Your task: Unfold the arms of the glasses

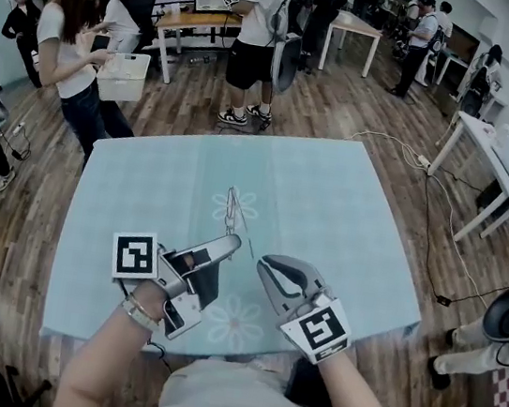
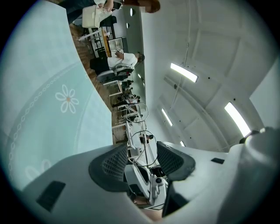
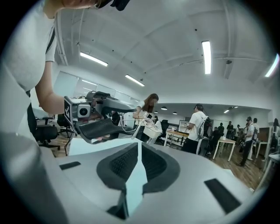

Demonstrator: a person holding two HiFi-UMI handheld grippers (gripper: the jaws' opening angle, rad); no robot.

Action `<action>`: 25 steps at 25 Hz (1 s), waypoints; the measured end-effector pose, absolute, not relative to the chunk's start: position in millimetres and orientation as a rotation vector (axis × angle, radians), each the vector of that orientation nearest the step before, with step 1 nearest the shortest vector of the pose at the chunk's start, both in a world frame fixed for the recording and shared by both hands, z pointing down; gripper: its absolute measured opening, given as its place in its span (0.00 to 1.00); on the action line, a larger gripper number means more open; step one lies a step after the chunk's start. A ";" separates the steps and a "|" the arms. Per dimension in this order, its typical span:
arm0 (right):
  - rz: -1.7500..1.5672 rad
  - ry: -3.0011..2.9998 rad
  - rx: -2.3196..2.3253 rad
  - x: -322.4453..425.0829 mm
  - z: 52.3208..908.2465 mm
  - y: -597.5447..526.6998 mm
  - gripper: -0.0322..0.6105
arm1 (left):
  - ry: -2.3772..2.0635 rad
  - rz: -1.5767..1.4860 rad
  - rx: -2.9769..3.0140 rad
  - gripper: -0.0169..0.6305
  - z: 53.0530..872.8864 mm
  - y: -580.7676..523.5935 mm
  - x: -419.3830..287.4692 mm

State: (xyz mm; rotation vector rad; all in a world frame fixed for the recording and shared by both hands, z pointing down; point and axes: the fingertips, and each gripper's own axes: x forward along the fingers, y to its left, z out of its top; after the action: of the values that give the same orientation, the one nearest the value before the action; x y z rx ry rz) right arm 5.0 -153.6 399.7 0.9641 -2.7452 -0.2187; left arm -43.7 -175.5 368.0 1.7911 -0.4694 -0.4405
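Left tongs (image 1: 233,242) are clamped on the glasses (image 1: 232,206), gripper lying over on its side, with its marker cube (image 1: 136,256) facing up near the person's wrist. The glasses are a thin wire pair. They stick out past the tong tips, away from the person, and are held up off the pale teal table (image 1: 348,212), roughly over its near-middle. In the left gripper view the wire rims (image 2: 141,131) loop out just beyond the two dark ribbed pads (image 2: 111,164).

Just right of that, the right tongs (image 1: 264,264) are pulled nearly together. In the right gripper view only a thin slit is left between the pads (image 3: 155,164), and teal cloth shows through it. The tips sit right next to the glasses, where a skinny bit of wire (image 3: 141,124) slants down toward them. Honestly can't tell whether they're pinching that wire or just sitting beside it.

There's a white flower print (image 1: 232,322) on the cloth below both grippers.

Background, left to right: a person in a white top (image 1: 67,32) holding a white bin (image 1: 124,76), another person in a white shirt and dark shorts (image 1: 258,18) standing past the table's far edge, then white tables (image 1: 503,159) and a cable (image 1: 427,224) trailing across the wood floor.
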 end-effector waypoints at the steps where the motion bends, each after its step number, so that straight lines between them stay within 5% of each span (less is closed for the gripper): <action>1: -0.217 -2.747 0.969 6.5 399.0 -153.5 0.10 | -0.470 -0.441 1.790 0.36 367.7 -175.1 -43.9; 10: -0.243 -2.763 0.956 -7.5 389.2 -150.5 0.22 | -0.468 -0.451 1.787 0.36 365.4 -180.0 -40.2; 14: -0.264 -2.752 1.011 -8.8 387.7 -155.0 0.11 | -0.463 -0.453 1.789 0.36 366.0 -177.0 -40.5; 25: -0.225 -2.732 1.133 10.6 385.5 -169.5 0.09 | -0.455 -0.441 1.785 0.36 368.6 -171.3 -45.4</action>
State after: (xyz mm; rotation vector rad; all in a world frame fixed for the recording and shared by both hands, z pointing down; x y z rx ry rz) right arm 10.6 -169.5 385.5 1.1329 -2.7325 -0.2246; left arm -45.4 -171.3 368.6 1.7853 -0.4555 -0.4405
